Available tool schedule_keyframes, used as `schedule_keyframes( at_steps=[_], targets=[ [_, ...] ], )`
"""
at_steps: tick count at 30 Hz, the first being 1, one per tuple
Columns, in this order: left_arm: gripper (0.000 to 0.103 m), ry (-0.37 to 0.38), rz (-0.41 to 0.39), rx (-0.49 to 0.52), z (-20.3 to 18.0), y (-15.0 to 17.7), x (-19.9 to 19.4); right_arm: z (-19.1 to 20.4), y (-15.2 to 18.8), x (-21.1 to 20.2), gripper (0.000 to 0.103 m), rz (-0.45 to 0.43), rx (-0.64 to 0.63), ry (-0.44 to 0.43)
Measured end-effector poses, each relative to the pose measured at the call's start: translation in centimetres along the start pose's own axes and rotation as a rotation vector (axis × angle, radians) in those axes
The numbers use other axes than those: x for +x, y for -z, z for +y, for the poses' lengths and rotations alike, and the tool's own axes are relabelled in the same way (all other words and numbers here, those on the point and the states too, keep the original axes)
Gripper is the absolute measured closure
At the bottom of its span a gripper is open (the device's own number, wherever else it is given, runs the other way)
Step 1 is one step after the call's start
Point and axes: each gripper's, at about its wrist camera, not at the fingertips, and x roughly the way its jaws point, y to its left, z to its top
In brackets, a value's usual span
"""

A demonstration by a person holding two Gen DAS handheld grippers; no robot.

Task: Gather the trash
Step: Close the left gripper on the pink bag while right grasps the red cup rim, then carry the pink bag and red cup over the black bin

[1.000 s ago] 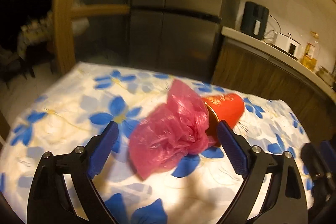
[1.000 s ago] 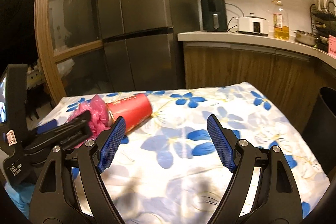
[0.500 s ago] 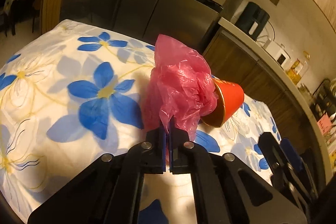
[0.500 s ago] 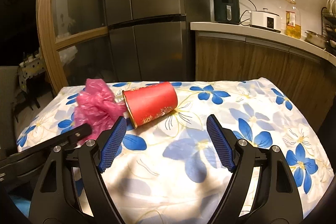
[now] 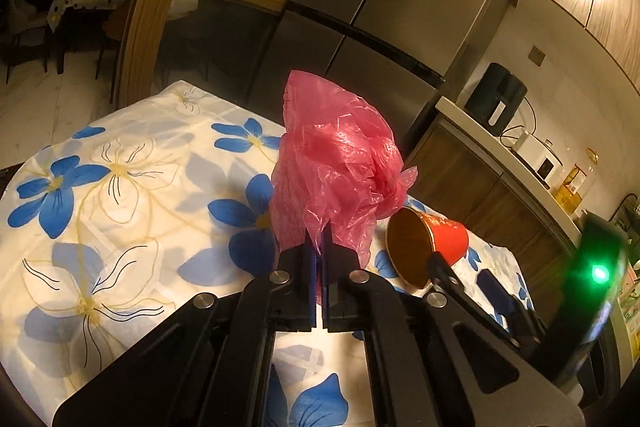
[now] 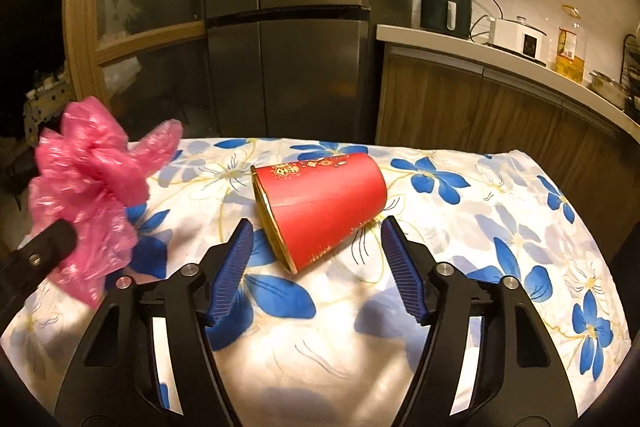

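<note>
A crumpled pink plastic bag point(image 5: 340, 167) is pinched in my left gripper point(image 5: 318, 251), which is shut on its lower edge and holds it off the flowered tablecloth point(image 5: 120, 195). The same pink bag point(image 6: 88, 187) hangs at the left of the right wrist view. A red paper cup point(image 6: 324, 203) with gold trim lies on its side on the cloth, mouth toward me. My right gripper point(image 6: 316, 247) is around the cup's near end, its jaws closing; the blue pads stand just clear of the cup's sides. In the left wrist view the red cup point(image 5: 428, 247) lies right of the bag.
The table is draped in a white cloth with blue flowers point(image 6: 500, 227). Behind it stand a steel fridge point(image 6: 308, 19) and a wooden counter point(image 6: 500, 99) with an air fryer point(image 6: 446, 3), a cooker and an oil bottle. A wooden-framed glass door point(image 6: 132, 19) is at the left.
My left gripper went from wide open around the pink bag to shut on it and lifted it. My right gripper moved up to the red cup and narrowed around it.
</note>
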Motion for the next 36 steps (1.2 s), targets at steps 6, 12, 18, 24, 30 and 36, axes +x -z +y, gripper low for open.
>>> schedule_keyframes(
  at_steps=[6,12,18,24,30,36],
  targets=[
    [0.102,0.007,0.006,0.018,-0.2,0.3,0.2,0.3,-0.2,1.8,0.063,0.047,0.017,0.043],
    [0.102,0.005,0.004,0.037,-0.3,0.6,0.2,-1.0,0.0,2.1,0.092,0.066,0.075,0.044],
    [0.102,0.007,0.007,0.050,-0.5,0.9,0.2,-2.7,0.1,0.4,0.100,0.025,0.125,0.020],
    [0.102,0.007,-0.003,0.084,-1.5,1.0,-0.2,-4.7,0.4,-2.2,0.100,-0.013,0.123,0.028],
    [0.102,0.011,-0.016,0.139,-3.4,1.3,-1.2,-7.5,1.0,-4.7,0.100,-0.026,0.145,0.041],
    [0.102,0.026,-0.026,0.197,-6.0,2.0,-2.8,-9.9,1.2,-7.8,0.100,-0.064,0.161,0.045]
  ],
)
